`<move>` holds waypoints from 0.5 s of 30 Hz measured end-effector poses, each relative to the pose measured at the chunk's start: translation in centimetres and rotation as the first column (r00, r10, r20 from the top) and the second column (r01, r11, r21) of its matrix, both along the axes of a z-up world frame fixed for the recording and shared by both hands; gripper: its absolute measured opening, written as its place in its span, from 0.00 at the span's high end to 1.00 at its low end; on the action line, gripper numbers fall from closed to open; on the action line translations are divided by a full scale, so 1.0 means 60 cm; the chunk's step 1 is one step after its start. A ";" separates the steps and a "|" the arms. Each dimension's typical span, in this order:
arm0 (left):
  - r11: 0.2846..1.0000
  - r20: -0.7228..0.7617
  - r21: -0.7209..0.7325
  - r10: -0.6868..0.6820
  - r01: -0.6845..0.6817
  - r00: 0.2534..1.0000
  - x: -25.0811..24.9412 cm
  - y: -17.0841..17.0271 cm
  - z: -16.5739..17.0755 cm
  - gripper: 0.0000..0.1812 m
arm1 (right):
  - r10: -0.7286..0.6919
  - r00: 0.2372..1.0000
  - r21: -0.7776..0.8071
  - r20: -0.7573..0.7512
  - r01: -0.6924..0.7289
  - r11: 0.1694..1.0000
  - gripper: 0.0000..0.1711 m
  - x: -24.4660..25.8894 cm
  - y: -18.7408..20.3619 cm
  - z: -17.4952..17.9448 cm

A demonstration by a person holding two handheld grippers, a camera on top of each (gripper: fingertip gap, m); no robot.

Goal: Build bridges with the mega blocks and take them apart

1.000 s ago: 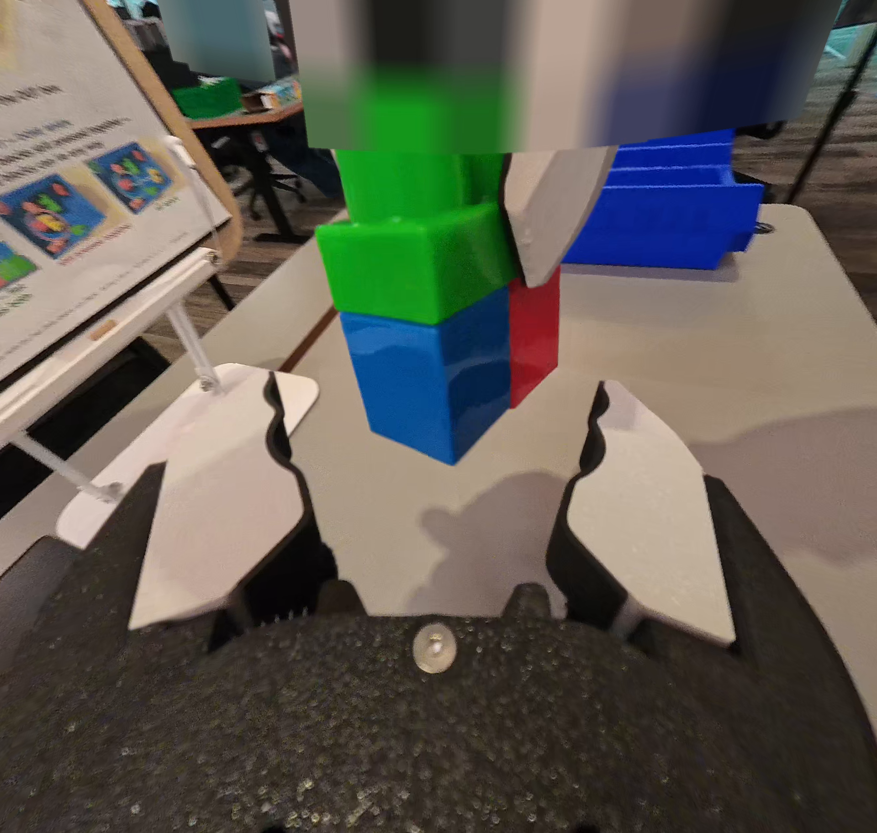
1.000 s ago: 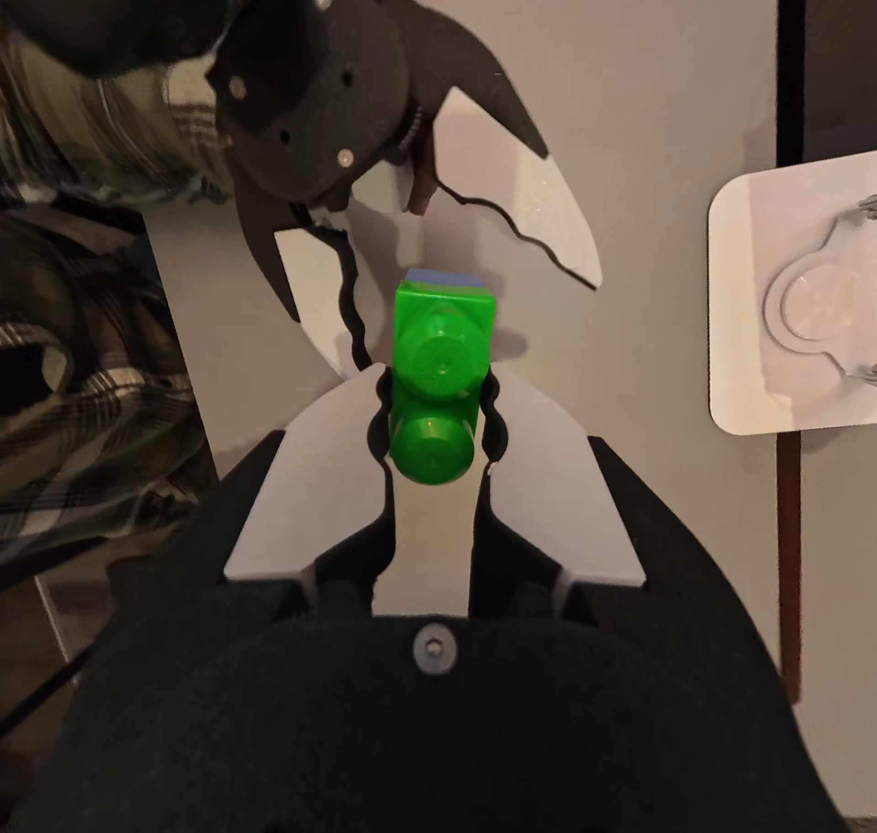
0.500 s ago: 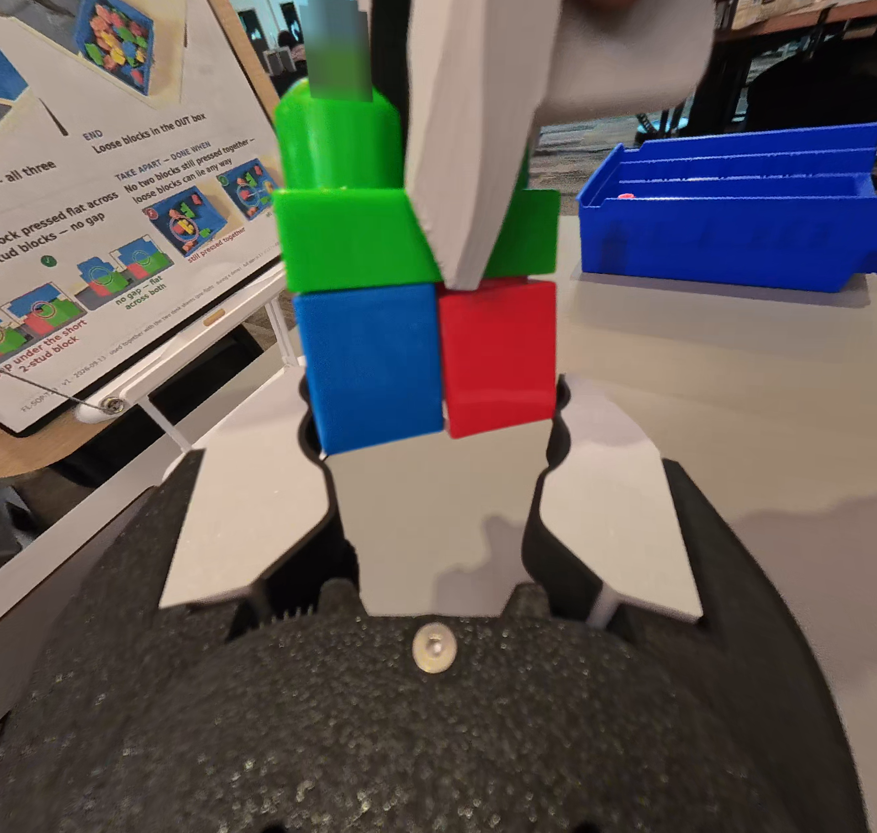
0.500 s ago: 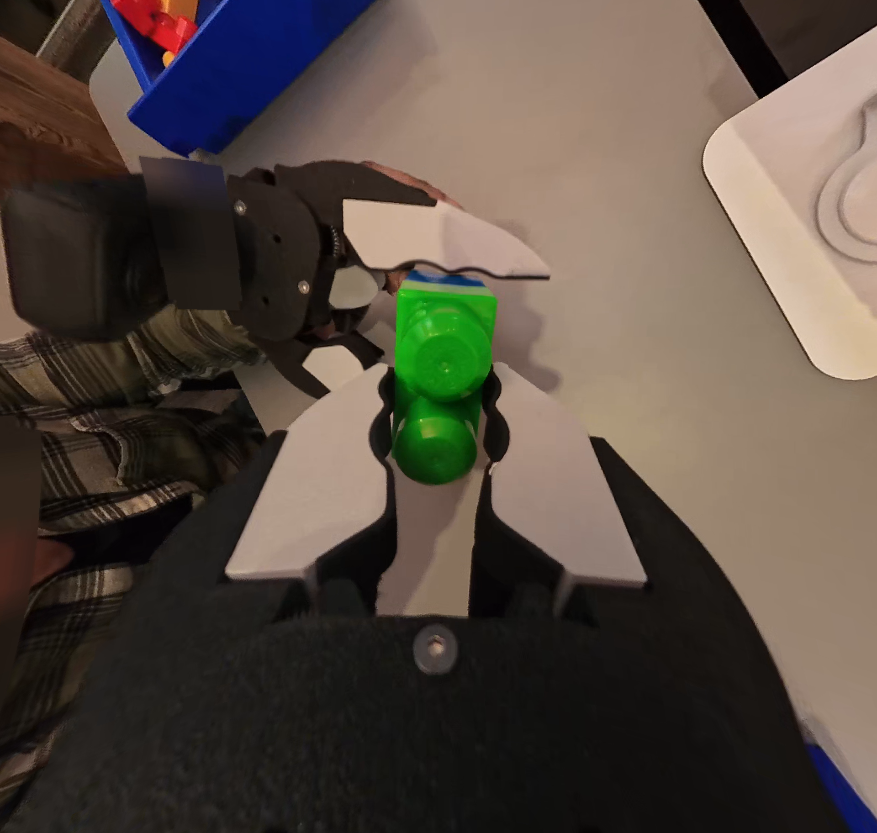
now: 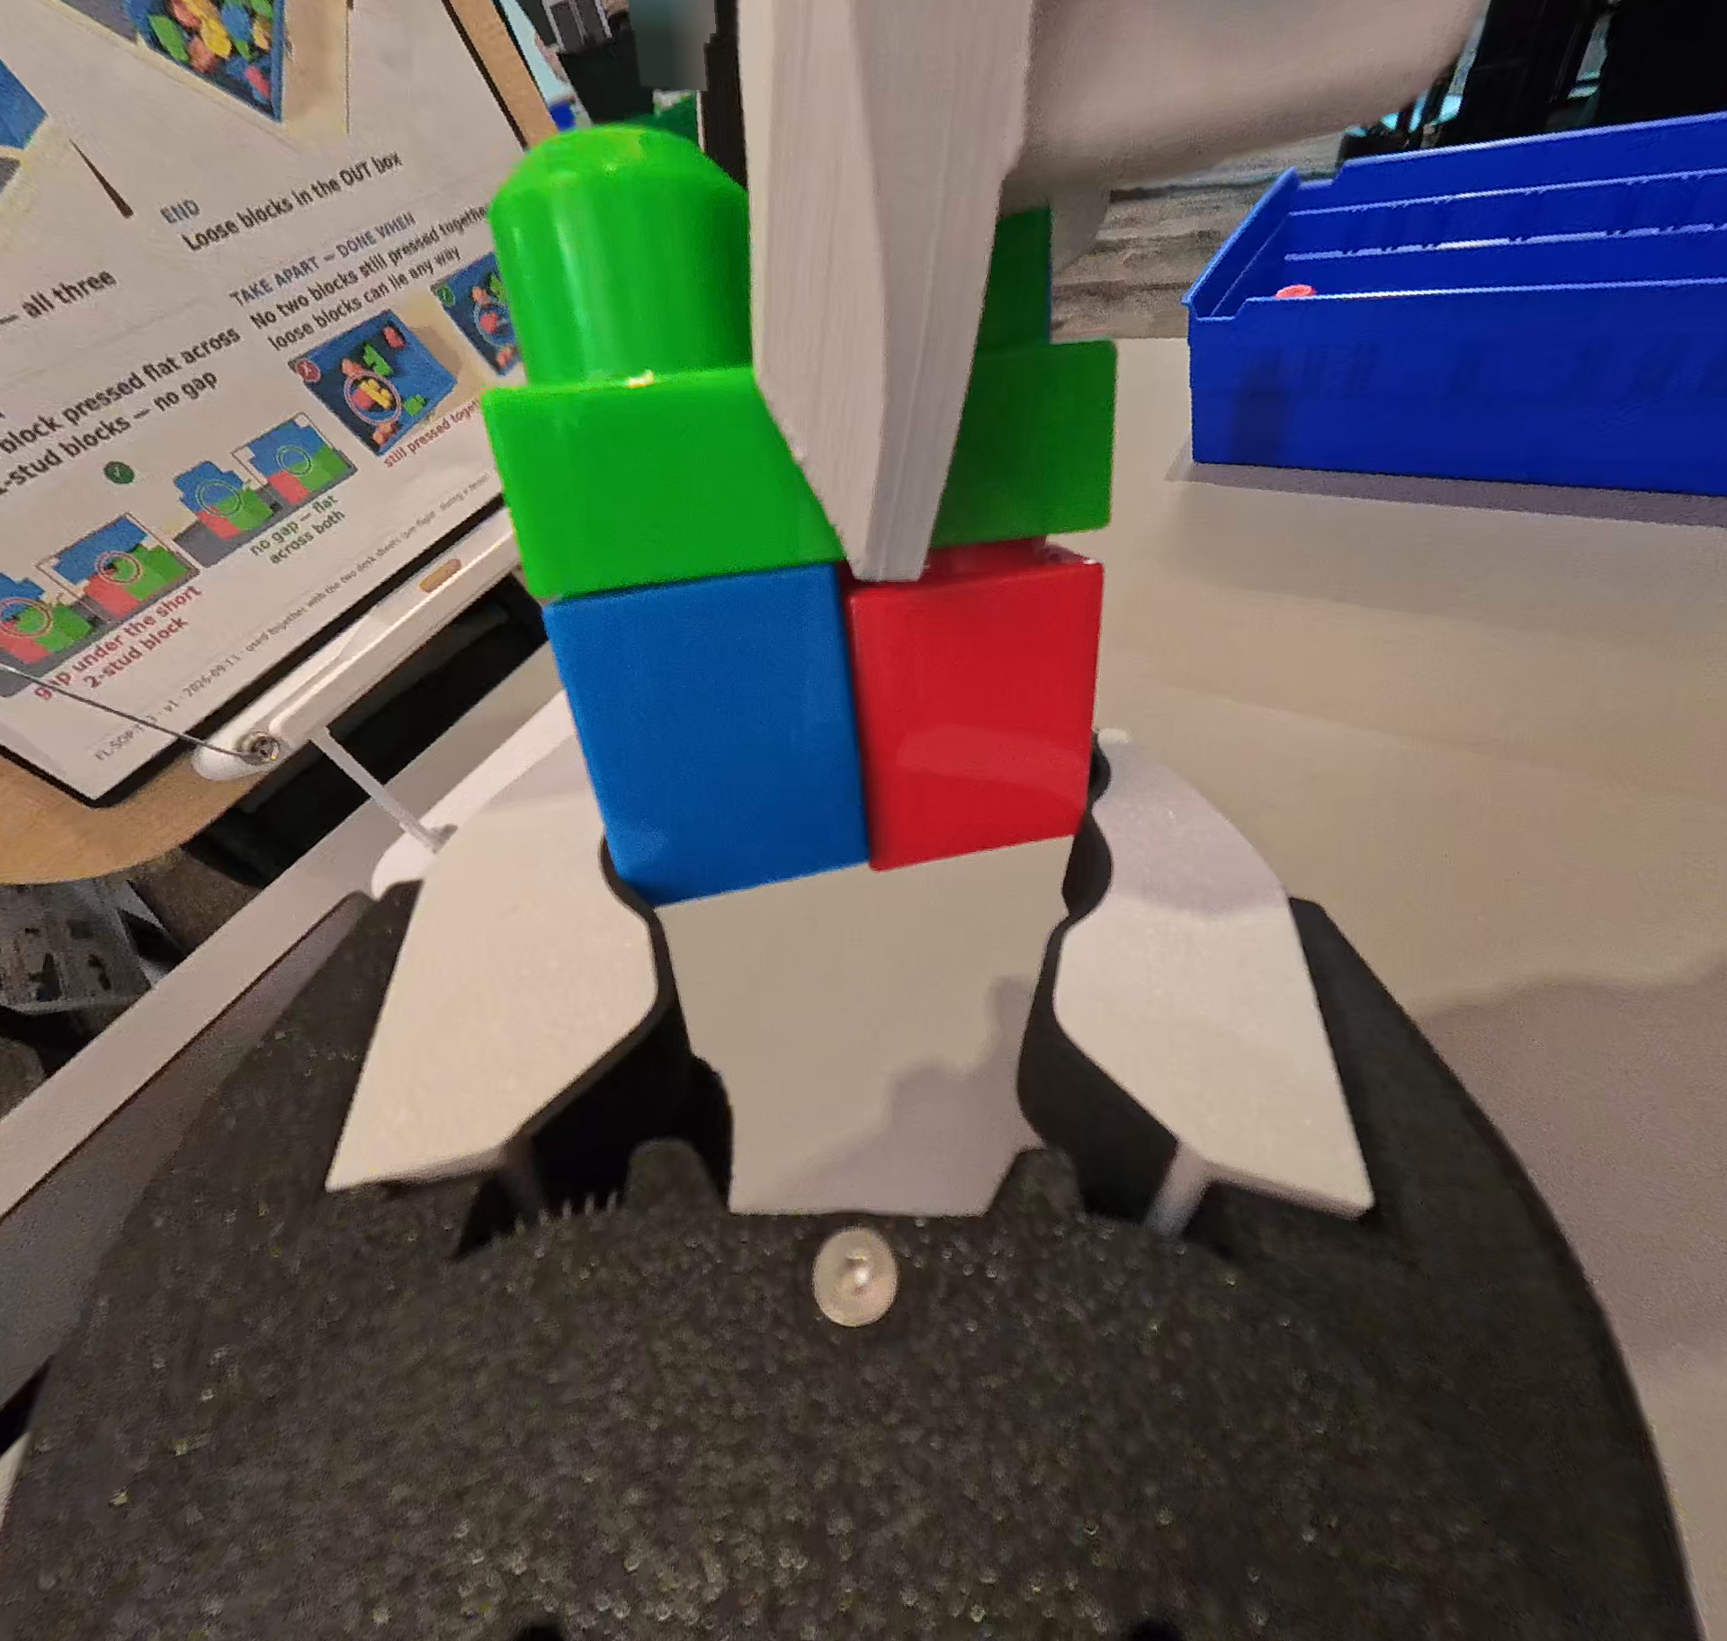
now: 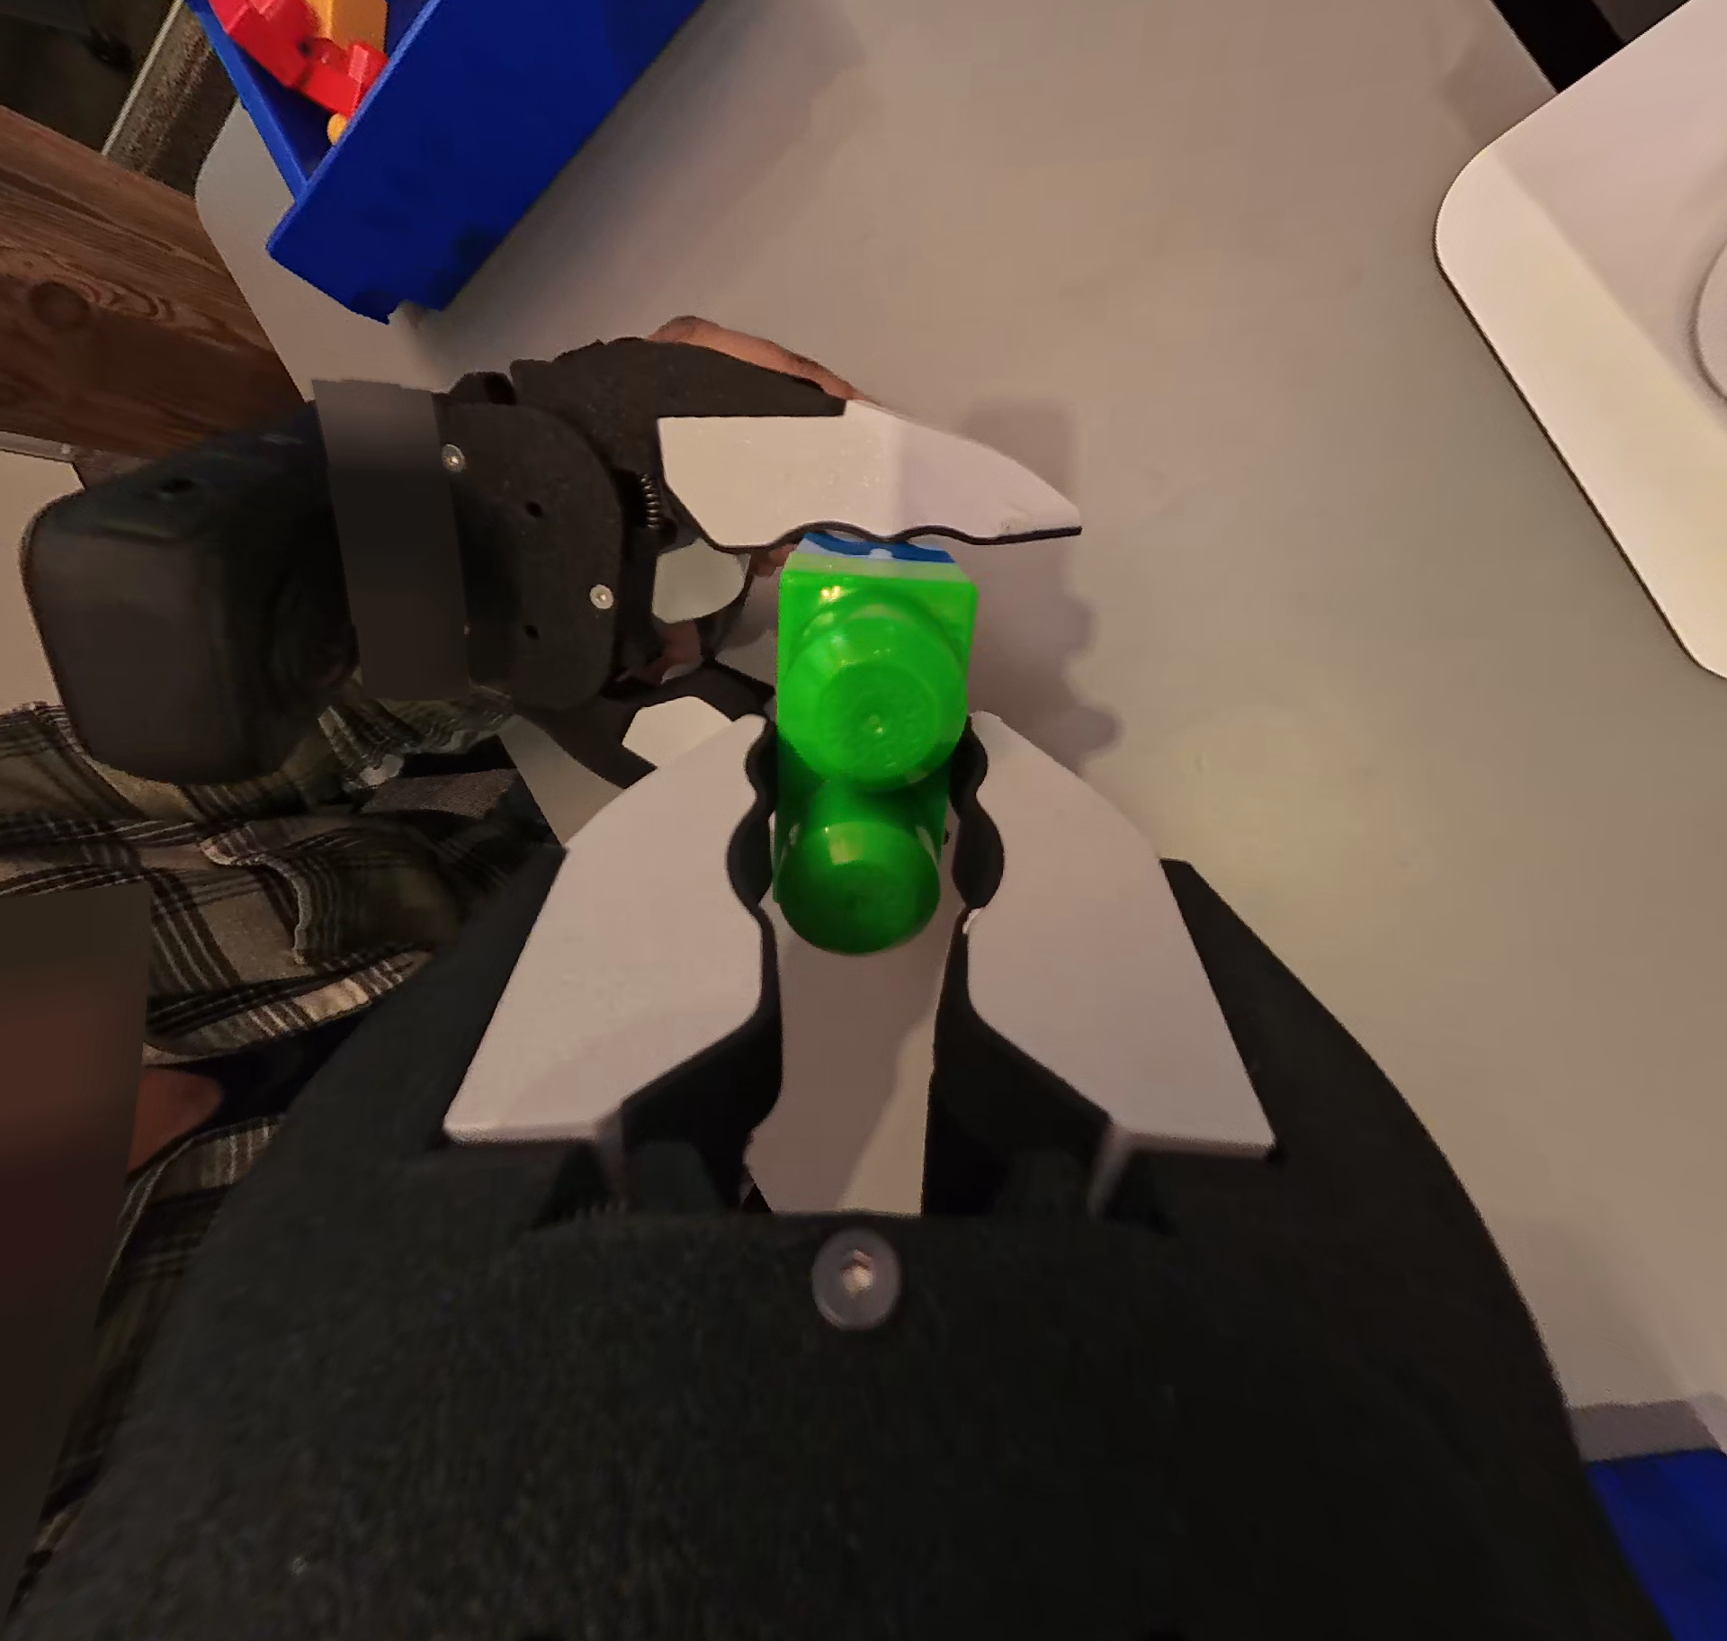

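The bridge was a small stack: a green two-stud block (image 5: 654,465) lay flat across a blue block (image 5: 720,717) and a red block (image 5: 972,699), which stood side by side, touching, beneath it. In the right wrist view only the green block's two round studs (image 6: 874,708) and a sliver of blue under them showed.

The stack was held above the grey table (image 5: 1402,755), whose bare surface spread wide to its right. A blue bin (image 5: 1458,381) stood well behind on that side; a second blue bin with red and yellow pieces (image 6: 449,129) sat near the table's edge, and a white tray (image 6: 1589,306) lay well apart. A slanted instruction board (image 5: 187,362) stood close on the left.

The right gripper (image 6: 864,792) came down from above, its jaws closed on the green block's sides. The left gripper (image 5: 850,830) reached in level from the side, its jaws flanking the blue and red blocks; whether they pressed on them could not be told. A plaid sleeve (image 6: 234,848) showed behind it.
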State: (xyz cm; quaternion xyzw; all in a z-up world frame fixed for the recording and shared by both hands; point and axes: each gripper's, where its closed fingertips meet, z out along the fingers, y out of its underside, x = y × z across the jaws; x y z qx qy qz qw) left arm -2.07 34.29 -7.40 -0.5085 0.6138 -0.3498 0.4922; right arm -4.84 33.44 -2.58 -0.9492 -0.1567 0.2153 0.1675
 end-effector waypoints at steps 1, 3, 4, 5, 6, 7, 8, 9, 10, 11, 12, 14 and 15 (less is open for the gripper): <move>1.000 -0.006 -0.013 -0.001 0.001 1.000 0.000 -0.001 0.000 0.51 | -0.002 1.000 0.004 -0.005 0.002 1.000 0.80 0.000 0.000 0.001; 0.999 -0.011 -0.030 -0.017 0.016 1.000 0.000 -0.004 0.002 0.51 | -0.004 1.000 0.007 -0.016 0.004 1.000 0.79 0.001 0.000 0.004; 0.999 -0.019 -0.031 -0.021 0.021 1.000 0.001 -0.005 0.003 0.51 | -0.007 1.000 0.007 -0.028 0.007 1.000 0.80 0.003 -0.001 0.005; 0.999 -0.016 -0.027 -0.024 0.024 1.000 0.002 -0.006 0.006 0.50 | -0.005 0.999 0.005 -0.040 0.005 1.000 0.80 0.004 -0.002 0.007; 0.999 0.001 -0.018 -0.032 0.032 0.999 0.004 -0.007 0.009 0.50 | -0.001 0.999 0.007 -0.049 0.001 1.000 0.80 0.005 -0.003 0.008; 0.999 0.020 -0.008 -0.041 0.041 0.999 0.004 -0.008 0.012 0.50 | 0.001 0.998 0.010 -0.058 0.000 1.000 0.80 0.006 -0.003 0.009; 0.999 0.030 -0.001 -0.050 0.050 0.998 0.005 -0.008 0.013 0.50 | 0.003 0.998 0.011 -0.063 -0.002 1.000 0.80 0.007 -0.004 0.009; 0.998 0.035 0.008 -0.060 0.060 0.998 0.006 -0.009 0.013 0.50 | 0.005 0.998 0.013 -0.064 -0.004 1.000 0.79 0.009 -0.004 0.008; 0.998 0.044 0.021 -0.061 0.061 0.997 0.005 -0.008 0.013 0.50 | 0.005 0.998 0.017 -0.058 -0.004 1.000 0.80 0.013 -0.004 0.008; 0.998 0.052 0.033 -0.061 0.059 0.997 0.005 -0.006 0.013 0.50 | 0.007 0.998 0.019 -0.061 -0.006 1.000 0.79 0.015 -0.004 0.009; 0.997 0.055 0.039 -0.064 0.062 0.996 0.005 -0.005 0.013 0.50 | 0.010 0.998 0.022 -0.068 -0.009 1.000 0.80 0.016 -0.004 0.012; 0.997 0.058 0.036 -0.073 0.071 0.996 0.003 -0.003 0.013 0.52 | 0.020 0.998 0.027 -0.068 -0.018 0.999 0.79 0.020 -0.006 0.018; 0.996 0.059 0.026 -0.091 0.090 0.994 0.002 -0.005 0.012 0.55 | 0.026 0.998 0.031 -0.063 -0.024 0.999 0.80 0.021 -0.007 0.020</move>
